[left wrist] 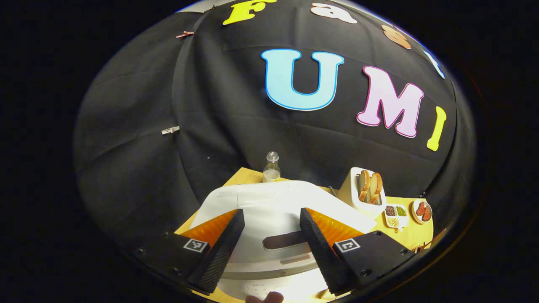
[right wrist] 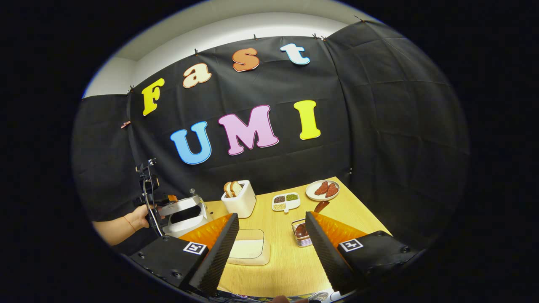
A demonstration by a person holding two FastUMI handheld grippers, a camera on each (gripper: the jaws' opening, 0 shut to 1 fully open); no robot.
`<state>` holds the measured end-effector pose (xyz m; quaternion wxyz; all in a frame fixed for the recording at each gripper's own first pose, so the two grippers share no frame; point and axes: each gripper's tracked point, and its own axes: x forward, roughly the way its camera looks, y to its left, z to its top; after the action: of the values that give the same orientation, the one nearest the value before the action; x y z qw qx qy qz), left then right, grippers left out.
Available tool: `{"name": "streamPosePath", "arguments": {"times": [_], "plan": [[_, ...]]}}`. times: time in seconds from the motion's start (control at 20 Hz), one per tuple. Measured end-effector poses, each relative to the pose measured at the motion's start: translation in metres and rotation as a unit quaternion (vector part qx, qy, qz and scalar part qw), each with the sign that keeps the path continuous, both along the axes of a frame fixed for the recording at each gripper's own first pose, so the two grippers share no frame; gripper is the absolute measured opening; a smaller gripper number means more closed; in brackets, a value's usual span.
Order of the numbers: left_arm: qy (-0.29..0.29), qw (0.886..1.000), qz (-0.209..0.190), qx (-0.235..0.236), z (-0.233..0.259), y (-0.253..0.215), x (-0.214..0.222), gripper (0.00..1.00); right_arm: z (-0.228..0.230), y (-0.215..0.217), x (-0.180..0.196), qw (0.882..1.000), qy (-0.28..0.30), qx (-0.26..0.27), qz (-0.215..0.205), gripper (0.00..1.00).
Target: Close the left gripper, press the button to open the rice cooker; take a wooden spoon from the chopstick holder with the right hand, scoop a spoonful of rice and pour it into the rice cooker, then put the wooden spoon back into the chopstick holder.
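Observation:
The white rice cooker (left wrist: 269, 202) lies right below my left gripper (left wrist: 269, 252), lid down, with its dark button slot (left wrist: 286, 242) between the fingers. That gripper is open and holds nothing. My right gripper (right wrist: 271, 252) hangs open over the wooden table, apart from everything. Between its fingers sits a clear tray of white rice (right wrist: 248, 248). The wire chopstick holder (right wrist: 301, 235) stands by its right finger, and the wooden spoon (right wrist: 320, 207) leans out of the holder. At the far left a hand (right wrist: 139, 216) holds the left gripper over the rice cooker (right wrist: 185, 214).
A white toaster (right wrist: 239, 198) with bread slices, a divided dish of beans (right wrist: 285, 202) and a plate of red food (right wrist: 322, 190) line the table's back. A glass bottle (left wrist: 272, 167) stands behind the cooker. Black cloth walls close the table's back and right.

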<state>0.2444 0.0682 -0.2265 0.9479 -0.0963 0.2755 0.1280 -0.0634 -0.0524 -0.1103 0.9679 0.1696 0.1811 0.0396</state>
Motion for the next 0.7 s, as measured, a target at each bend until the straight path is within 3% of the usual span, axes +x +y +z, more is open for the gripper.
{"name": "streamPosePath", "arguments": {"times": [0.35,0.7], "plan": [[0.02,1.0,0.017,0.008,-0.026,-0.008,-0.01,0.95,-0.004,0.008,0.001,1.0,0.007,-0.012,0.016,0.98],[0.05,0.999,0.006,0.014,-0.059,-0.015,-0.02,0.95,-0.004,0.005,0.005,1.0,0.012,-0.01,0.017,0.98]]}}
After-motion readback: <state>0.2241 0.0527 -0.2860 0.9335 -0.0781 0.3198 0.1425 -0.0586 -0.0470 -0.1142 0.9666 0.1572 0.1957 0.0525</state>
